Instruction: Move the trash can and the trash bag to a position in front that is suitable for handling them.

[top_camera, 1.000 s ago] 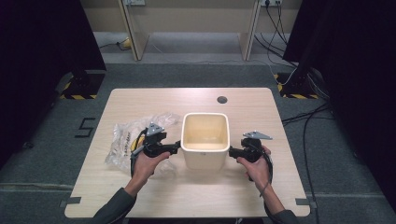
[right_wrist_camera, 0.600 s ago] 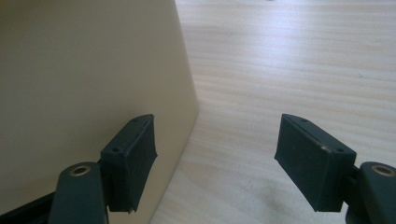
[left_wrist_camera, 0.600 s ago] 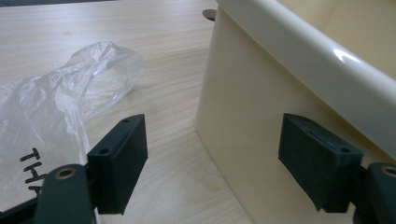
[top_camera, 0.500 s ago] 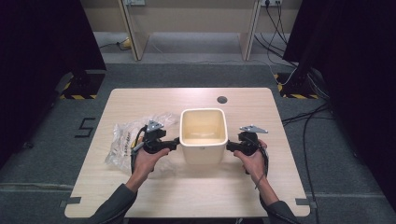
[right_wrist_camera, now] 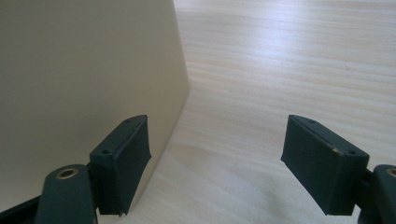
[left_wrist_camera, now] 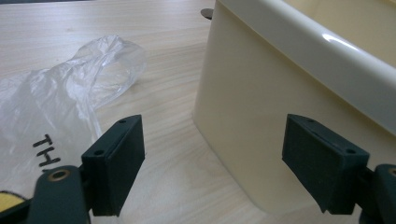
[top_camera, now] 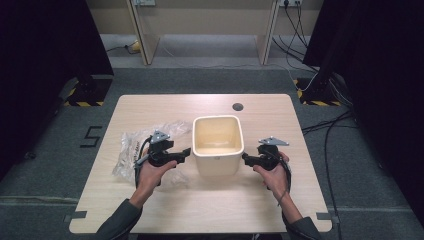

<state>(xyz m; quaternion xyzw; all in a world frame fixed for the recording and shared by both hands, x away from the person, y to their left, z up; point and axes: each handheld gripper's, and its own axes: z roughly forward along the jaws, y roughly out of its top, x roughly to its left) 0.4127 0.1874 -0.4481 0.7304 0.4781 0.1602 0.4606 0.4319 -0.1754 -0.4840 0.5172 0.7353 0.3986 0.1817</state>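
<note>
A cream plastic bin (top_camera: 218, 142) stands upright in the middle of the wooden table (top_camera: 280, 200), and I see nothing inside it. My left gripper (top_camera: 186, 152) points at its left wall, jaws open. In the left gripper view the bin's wall (left_wrist_camera: 261, 107) rises just ahead of the open left gripper (left_wrist_camera: 213, 133), with nothing gripped. My right gripper (top_camera: 246, 158) points at the bin's right wall, also open. The right gripper view has the bin (right_wrist_camera: 84, 79) beside the left jaw of the open right gripper (right_wrist_camera: 215, 133). Both pairs of jaws have just been opening slightly.
A crumpled clear plastic bag (top_camera: 131, 149) with black lettering lies on the table left of the bin, under my left hand, and appears as the bag (left_wrist_camera: 65, 102) in the left gripper view. A dark round hole (top_camera: 238, 106) sits near the table's far edge.
The bin and both grippers beside it have shifted slightly away from the table's near edge. Both grippers still flank the bin.
</note>
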